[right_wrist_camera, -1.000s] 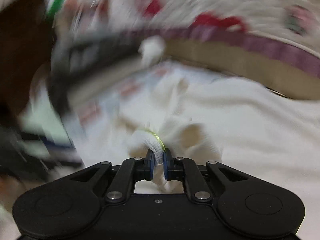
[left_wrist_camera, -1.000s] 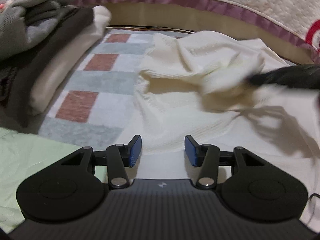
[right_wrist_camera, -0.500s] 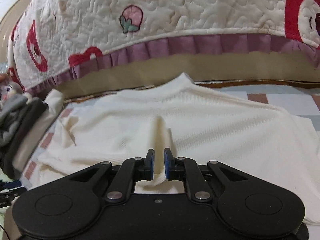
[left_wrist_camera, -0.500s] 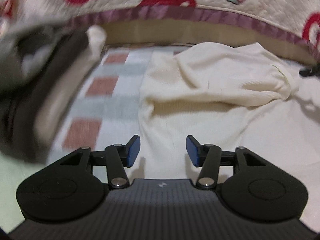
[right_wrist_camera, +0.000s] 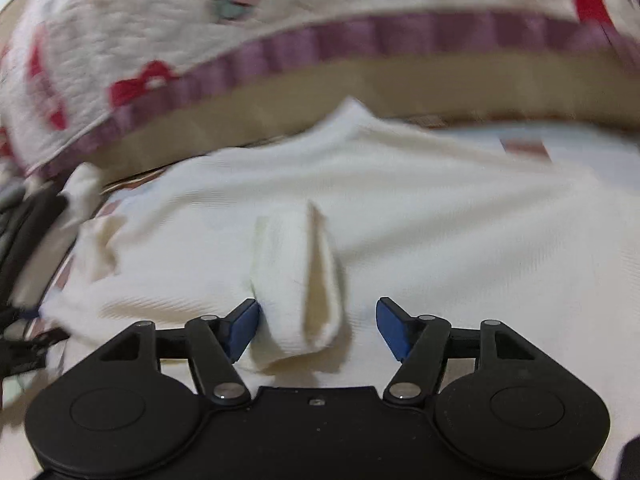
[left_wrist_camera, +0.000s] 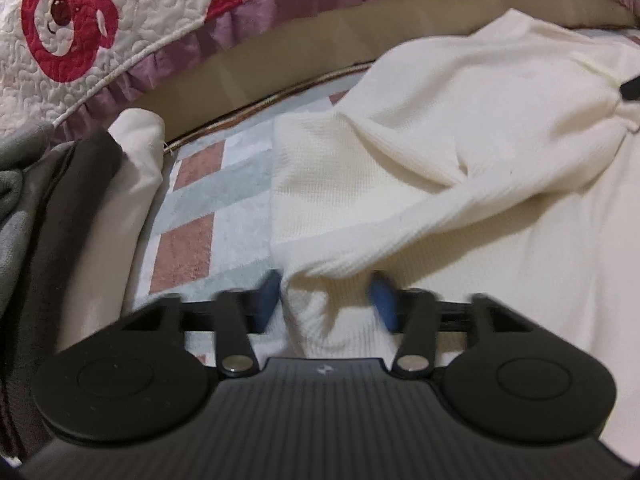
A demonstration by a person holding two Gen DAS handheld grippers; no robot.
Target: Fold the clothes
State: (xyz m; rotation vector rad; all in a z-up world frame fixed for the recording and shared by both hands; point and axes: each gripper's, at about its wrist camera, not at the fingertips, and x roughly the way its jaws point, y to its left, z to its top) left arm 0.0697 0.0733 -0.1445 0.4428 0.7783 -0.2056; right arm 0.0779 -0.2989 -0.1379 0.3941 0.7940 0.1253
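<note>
A cream knit garment (left_wrist_camera: pixel 460 128) lies spread on a checked rug (left_wrist_camera: pixel 208 208), with one sleeve folded across its body. My left gripper (left_wrist_camera: pixel 326 300) sits low at the garment's near left edge. A raised ridge of cream cloth lies between its blue pads (left_wrist_camera: pixel 268 300); the jaws are closing and still stand apart. In the right wrist view the sleeve's cuff (right_wrist_camera: pixel 296 280) rests on the garment (right_wrist_camera: pixel 480 220). My right gripper (right_wrist_camera: pixel 318 328) is opening around the cuff. The cuff leans by the left pad, clear of the right one.
A stack of folded grey, dark and cream clothes (left_wrist_camera: pixel 60 220) stands at the left. Behind the rug runs a bed with a quilted cover (left_wrist_camera: pixel 68 28) and purple frill, blurred in the right wrist view (right_wrist_camera: pixel 280 20). A dark tip (left_wrist_camera: pixel 630 88) pokes in at the right edge.
The right gripper carried the sleeve across, set it on the garment and went from shut on the cuff to wide apart. The left gripper moved down onto the garment's edge, cloth now between its pads.
</note>
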